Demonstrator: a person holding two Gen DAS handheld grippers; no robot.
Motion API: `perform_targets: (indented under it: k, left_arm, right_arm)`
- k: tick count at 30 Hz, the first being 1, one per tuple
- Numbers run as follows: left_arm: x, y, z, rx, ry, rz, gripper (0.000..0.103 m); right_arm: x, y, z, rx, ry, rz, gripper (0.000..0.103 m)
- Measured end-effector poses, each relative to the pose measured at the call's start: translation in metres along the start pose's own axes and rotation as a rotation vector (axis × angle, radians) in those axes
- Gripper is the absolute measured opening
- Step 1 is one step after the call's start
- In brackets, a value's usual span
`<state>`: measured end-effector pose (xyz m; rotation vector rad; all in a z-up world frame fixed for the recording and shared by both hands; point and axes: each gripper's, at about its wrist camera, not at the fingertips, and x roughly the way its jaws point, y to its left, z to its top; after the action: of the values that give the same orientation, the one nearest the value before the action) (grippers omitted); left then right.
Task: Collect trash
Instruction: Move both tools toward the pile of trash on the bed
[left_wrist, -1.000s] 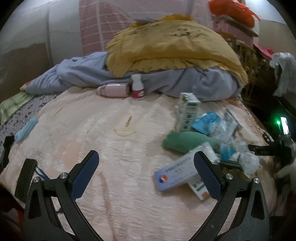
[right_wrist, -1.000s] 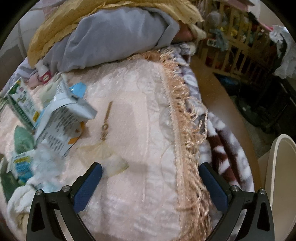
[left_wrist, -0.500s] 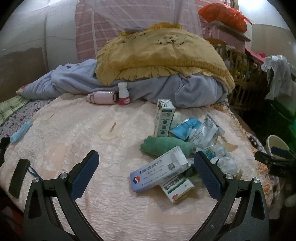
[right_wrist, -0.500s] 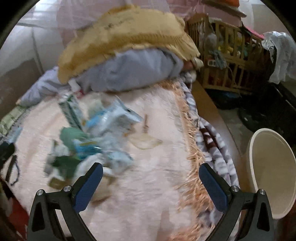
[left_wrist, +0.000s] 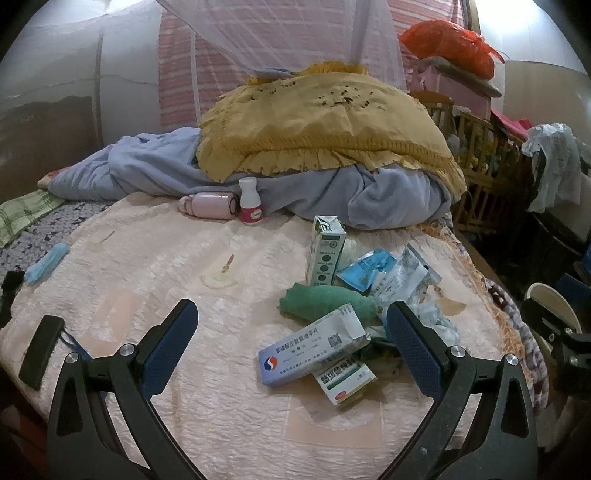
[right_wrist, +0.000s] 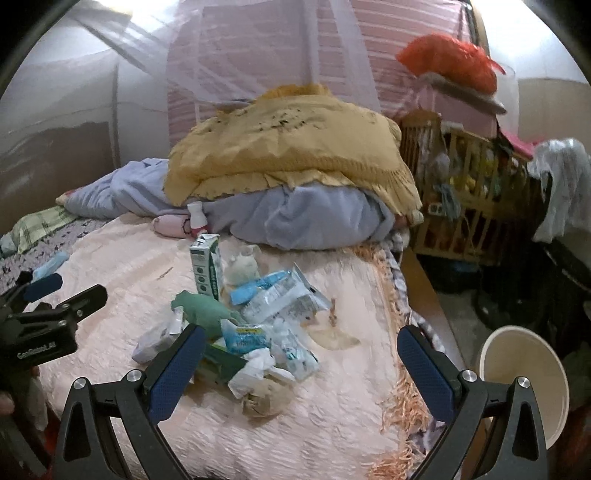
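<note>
The left black plastic two-finger gripper (left_wrist: 291, 350) has Y-shaped arms, each tipped with a textured navy-blue rubber pad (left_wrist: 168, 349). A round silver screw head (left_wrist: 126, 349) sits at each arm joint, with triangular cut-outs lower in the frame. The right black plastic two-finger gripper (right_wrist: 301, 367) matches it in shape, pads and screws. At nine o'clock in the right wrist view, the left one's body carries small white lettering (right_wrist: 36, 350).

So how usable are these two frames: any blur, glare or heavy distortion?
Left wrist: sharp, print on the blue-and-white medicine box is legible; dim, bluish light; fisheye bends the edges, corners vignetted black. Right wrist: softer, with slight motion blur on the trash pile and the cream bin; the backlit mosquito net looks washed out.
</note>
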<state>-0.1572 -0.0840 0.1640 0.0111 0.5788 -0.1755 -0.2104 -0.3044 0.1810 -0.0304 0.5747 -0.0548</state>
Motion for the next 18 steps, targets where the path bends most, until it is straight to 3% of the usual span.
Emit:
perform_targets:
  k: [18]
  left_arm:
    - [-0.01,-0.002,0.008,0.003,-0.027,-0.003,0.102]
  right_arm:
    - [-0.011,0.001,0.009,0.028,-0.047,0.014,0.103]
